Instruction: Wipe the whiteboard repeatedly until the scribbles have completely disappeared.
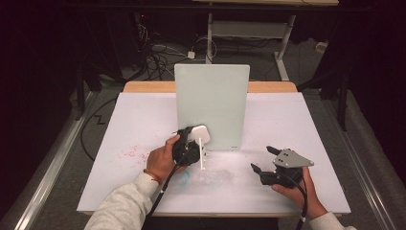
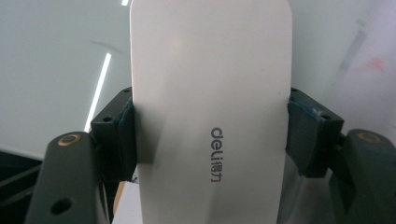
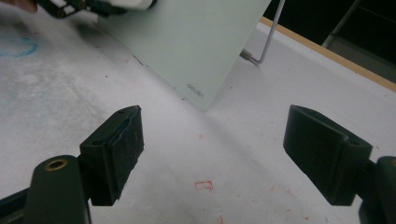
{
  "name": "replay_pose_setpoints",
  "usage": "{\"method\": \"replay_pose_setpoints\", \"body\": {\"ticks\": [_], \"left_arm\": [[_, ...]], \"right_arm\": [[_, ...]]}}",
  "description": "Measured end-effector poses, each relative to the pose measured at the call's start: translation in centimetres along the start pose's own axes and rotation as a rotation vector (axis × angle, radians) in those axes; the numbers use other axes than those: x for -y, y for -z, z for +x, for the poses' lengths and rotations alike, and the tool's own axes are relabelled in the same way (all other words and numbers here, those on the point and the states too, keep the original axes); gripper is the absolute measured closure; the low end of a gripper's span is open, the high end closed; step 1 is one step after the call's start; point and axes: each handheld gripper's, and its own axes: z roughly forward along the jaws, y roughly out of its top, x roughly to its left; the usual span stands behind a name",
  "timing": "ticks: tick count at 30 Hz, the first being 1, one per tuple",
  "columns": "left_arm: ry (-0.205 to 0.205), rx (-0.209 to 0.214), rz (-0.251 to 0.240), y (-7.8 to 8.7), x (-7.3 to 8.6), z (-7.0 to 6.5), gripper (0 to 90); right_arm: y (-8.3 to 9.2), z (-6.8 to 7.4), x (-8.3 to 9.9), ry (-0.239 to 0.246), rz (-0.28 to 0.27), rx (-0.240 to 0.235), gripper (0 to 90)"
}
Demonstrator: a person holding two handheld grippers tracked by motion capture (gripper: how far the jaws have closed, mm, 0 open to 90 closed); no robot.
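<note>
A white oblong eraser (image 2: 210,93) printed "deli" is clamped across its width between the jaws of my left gripper (image 2: 210,140). In the high view my left gripper (image 1: 190,143) holds the eraser (image 1: 201,132) up against the lower left of the pale upright board (image 1: 212,103). My right gripper (image 1: 261,158) rests on the table to the right of the board, open, with nothing between its jaws. The right gripper view shows the open right gripper (image 3: 215,154) over bare table and the board's lower corner (image 3: 187,42) beyond.
The white table sheet (image 1: 297,129) carries red specks (image 1: 131,153) at the left and a faint blue smudge (image 1: 184,176) in front. A thin white rod (image 1: 201,157) lies below the eraser. A wire leg (image 3: 266,39) props the board from behind.
</note>
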Motion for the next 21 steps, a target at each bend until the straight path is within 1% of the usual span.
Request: {"method": "replay_pose_setpoints", "body": {"ticks": [1,2,3,5,6,7,8,9,10,11,14,17,18,21], "left_arm": [[0.02,-0.007,-0.009,0.0,-0.1,0.7,29.1],[0.08,-0.007,-0.028,0.1,-0.4,1.9,29.2],[0.08,-0.007,-0.028,0.1,-0.4,1.9,29.1],[0.096,-0.03,-0.029,0.3,-0.6,2.8,29.1],[0.122,-0.044,-0.03,0.4,-0.6,3.6,29.2],[0.122,-0.044,-0.03,0.4,-0.6,3.6,29.2],[0.16,-0.049,-0.035,0.5,-0.2,4.3,29.1],[0.16,-0.049,-0.035,0.5,-0.2,4.3,29.2],[0.209,-0.049,-0.048,0.6,0.3,4.7,29.2],[0.221,-0.044,-0.049,0.6,0.6,4.9,29.2],[0.231,-0.04,-0.042,0.7,1.0,5.1,29.2],[0.233,-0.038,-0.038,0.7,1.3,4.9,29.2],[0.231,-0.035,-0.034,0.7,1.5,4.6,29.2],[0.206,-0.029,-0.021,0.6,1.9,3.9,29.2]], "right_arm": [[0.0,0.0,0.0,-0.004,0.001,0.0,20.7],[0.0,0.0,0.0,-0.005,0.0,0.001,20.7],[0.0,0.0,0.0,-0.005,0.0,0.001,20.7],[0.1,0.0,0.0,-0.006,-0.003,0.003,20.7],[0.1,0.0,-0.1,-0.005,-0.006,0.003,20.7],[0.1,0.0,-0.1,-0.005,-0.006,0.003,20.7],[0.2,0.0,-0.1,-0.006,-0.007,0.005,20.7],[0.2,-0.1,-0.1,-0.007,-0.007,0.006,20.7],[0.2,-0.1,-0.1,-0.008,-0.007,0.007,20.7],[0.2,-0.1,-0.1,-0.011,-0.007,0.008,20.7],[0.2,-0.1,-0.1,-0.015,-0.007,0.012,20.7],[0.1,-0.1,-0.1,-0.014,-0.007,0.01,20.7],[0.1,-0.1,-0.1,-0.007,-0.005,0.01,20.7],[0.1,0.0,-0.1,-0.01,-0.004,0.008,20.7]]}}
